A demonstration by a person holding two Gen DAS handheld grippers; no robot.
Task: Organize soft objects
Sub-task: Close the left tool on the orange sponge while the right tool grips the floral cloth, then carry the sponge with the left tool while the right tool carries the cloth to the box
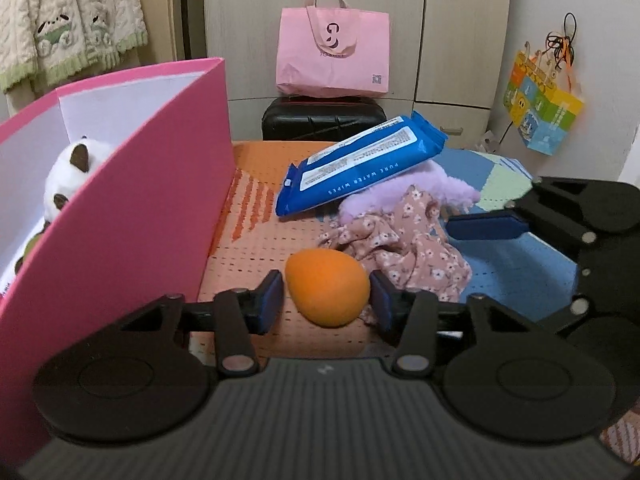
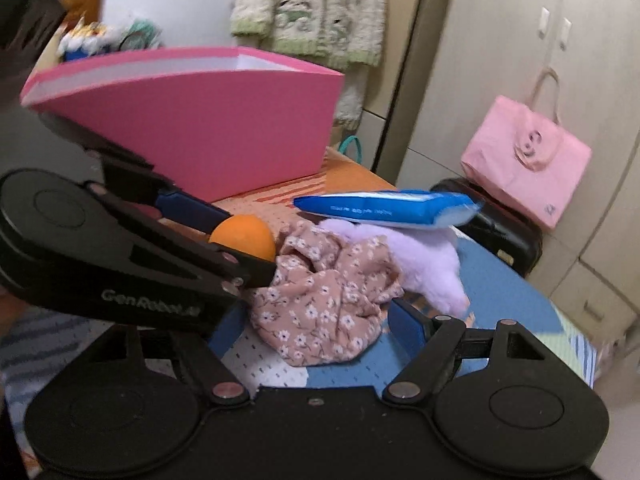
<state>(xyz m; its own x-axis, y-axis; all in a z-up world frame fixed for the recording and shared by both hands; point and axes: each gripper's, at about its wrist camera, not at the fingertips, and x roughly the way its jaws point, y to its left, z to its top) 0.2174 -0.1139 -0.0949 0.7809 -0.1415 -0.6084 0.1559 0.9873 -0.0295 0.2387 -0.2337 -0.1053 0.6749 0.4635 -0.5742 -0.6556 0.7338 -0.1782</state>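
Big pink box [image 1: 132, 200] fills the left of the left wrist view, and only from here do we see inside it: a white plush toy [image 1: 70, 176] sits against its white inner wall. The right wrist view shows just the box's outer face [image 2: 208, 128], standing at the far edge of the patterned mat [image 2: 500, 300].

That mat [image 1: 256, 256] has bare orange ground between the box wall and the pile, and open blue ground on the right, running up to the right gripper's near pad.

Next down, the blue wipes pack [image 1: 360, 164] lies tilted across a lilac fluffy piece [image 1: 420, 196]; in the right wrist view the pack [image 2: 384, 208] shows edge-on, overhanging the fluff [image 2: 424, 264]. Below them, the crumpled floral cloth [image 2: 320, 312] sits between the right gripper [image 2: 316, 320] fingers, jaws wide, pads clear of it.

Smallest now: the orange sponge egg [image 1: 326, 286] rests on the mat just beside the cloth [image 1: 400, 248]. The left gripper [image 1: 326, 300] brackets it, both blue pads at its flanks, seemingly pinching it. From the right wrist view the egg [image 2: 244, 236] peeks over that gripper's finger.
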